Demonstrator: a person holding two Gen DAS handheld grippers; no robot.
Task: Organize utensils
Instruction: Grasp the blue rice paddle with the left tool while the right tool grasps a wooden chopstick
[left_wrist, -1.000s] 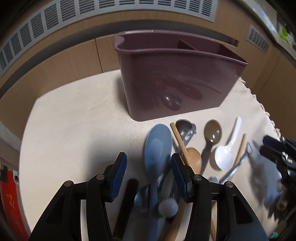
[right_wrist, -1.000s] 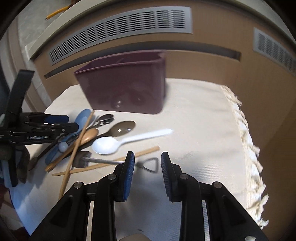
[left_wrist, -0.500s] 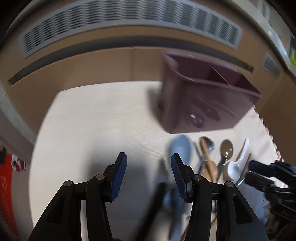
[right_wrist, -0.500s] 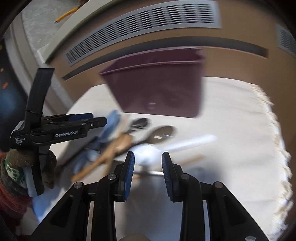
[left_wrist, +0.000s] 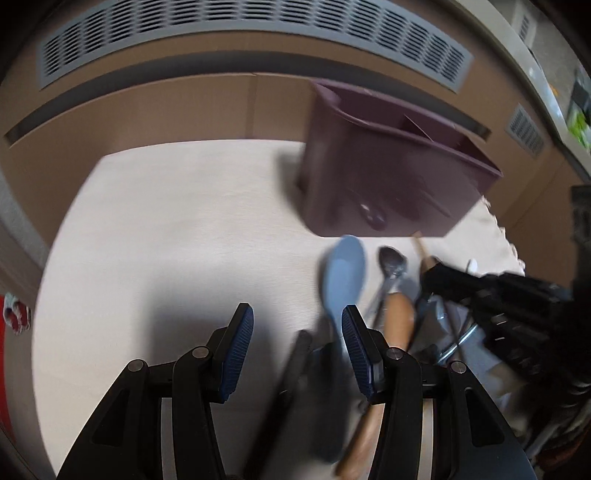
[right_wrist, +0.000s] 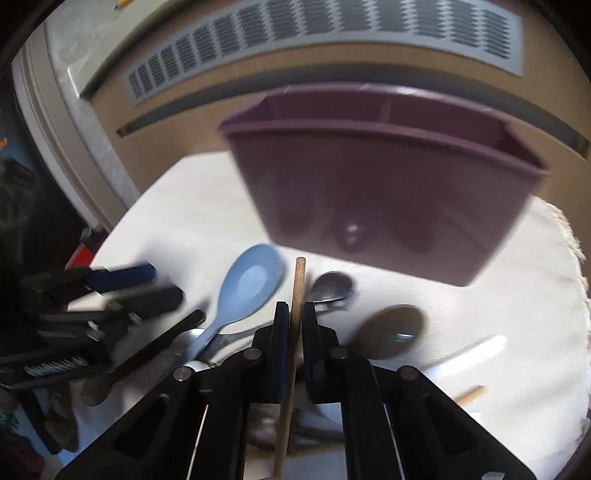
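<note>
Thin round wooden chopstick (right_wrist: 296, 295): lay between the right gripper (right_wrist: 294, 314) fingers, whose jaws, wide a second earlier, were closing onto it, pads pressing. Judged: first pick begun, deep purple plastic divided caddy (right_wrist: 388, 192) beyond the fingertips. Pale blue plastic spoon (right_wrist: 247, 288) left of those fingers. Left view alone showed the left gripper (left_wrist: 297, 332) spread wide, holding nothing.

Home kitchen or dining corner. Cream fringed tablecloth (right_wrist: 546, 295) covers the table. Mixed spoons lie beside a glossy plum plastic divided cutlery caddy (right_wrist: 388, 192). Behind: tan wood-look cabinet panels (left_wrist: 192, 107) with grey slotted vent grilles (left_wrist: 229, 40).
</note>
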